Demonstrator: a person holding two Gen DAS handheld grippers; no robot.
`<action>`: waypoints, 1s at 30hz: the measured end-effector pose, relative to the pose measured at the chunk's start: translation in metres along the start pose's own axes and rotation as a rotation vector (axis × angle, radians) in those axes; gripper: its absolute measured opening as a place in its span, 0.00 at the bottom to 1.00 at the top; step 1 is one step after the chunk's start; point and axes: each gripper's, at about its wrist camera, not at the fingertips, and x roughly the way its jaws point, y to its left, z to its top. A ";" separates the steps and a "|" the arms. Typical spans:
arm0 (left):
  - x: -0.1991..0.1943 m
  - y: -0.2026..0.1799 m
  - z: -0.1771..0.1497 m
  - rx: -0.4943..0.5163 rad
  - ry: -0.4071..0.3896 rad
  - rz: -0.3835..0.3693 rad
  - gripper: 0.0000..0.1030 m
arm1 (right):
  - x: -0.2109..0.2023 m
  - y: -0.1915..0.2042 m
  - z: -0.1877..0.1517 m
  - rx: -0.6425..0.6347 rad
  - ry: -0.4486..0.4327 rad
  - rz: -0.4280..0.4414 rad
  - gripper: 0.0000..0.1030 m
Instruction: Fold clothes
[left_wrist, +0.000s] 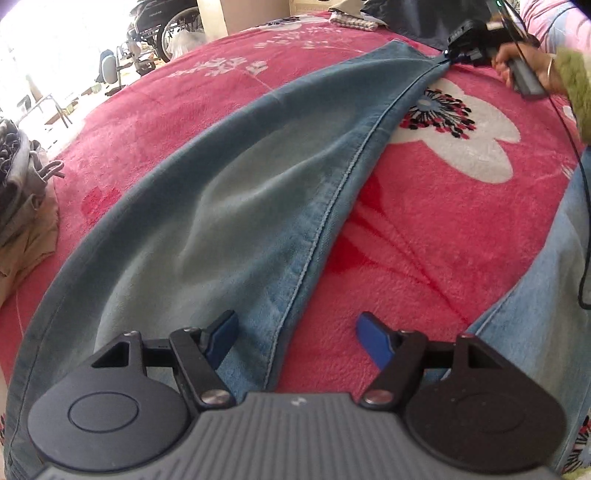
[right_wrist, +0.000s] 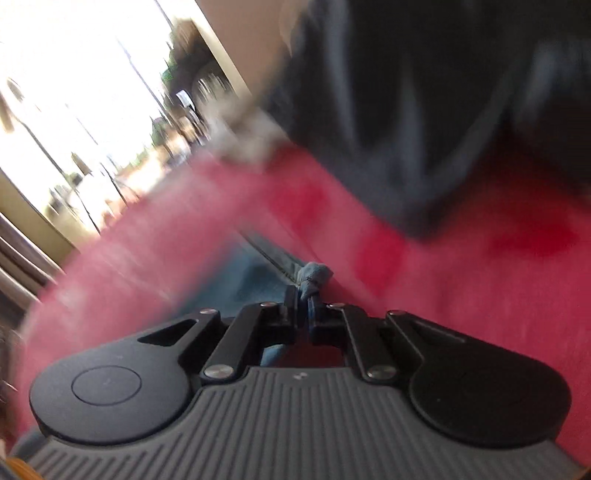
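the blue denim garment (left_wrist: 229, 206) is lying spread across the pink floral blanket (left_wrist: 424, 229). the right gripper (right_wrist: 303, 295) is pinching the garment's far corner, jaws pressed together on a bunched tip. the left gripper (left_wrist: 295, 336) is hovering over the near stitched edge, jaws spread. the cloth is looking soft, limp and moderately heavy; hems and corners are offering the firmest hold.

A pink floral blanket (left_wrist: 424, 229) covers the surface, and on it lie blue jeans (left_wrist: 236, 206) spread across the middle, a dark garment (left_wrist: 417, 22) at the far edge, and crumpled beige clothes (left_wrist: 26, 221) at the left.
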 end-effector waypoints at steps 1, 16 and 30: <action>-0.001 0.001 0.001 0.001 0.003 -0.002 0.71 | -0.002 -0.006 0.001 0.038 -0.015 0.024 0.09; -0.020 0.038 0.045 -0.198 -0.116 -0.069 0.71 | -0.025 0.025 0.035 -0.007 -0.083 0.122 0.44; 0.024 0.014 0.070 -0.055 -0.094 -0.079 0.71 | 0.085 0.073 0.055 -0.373 0.202 0.093 0.53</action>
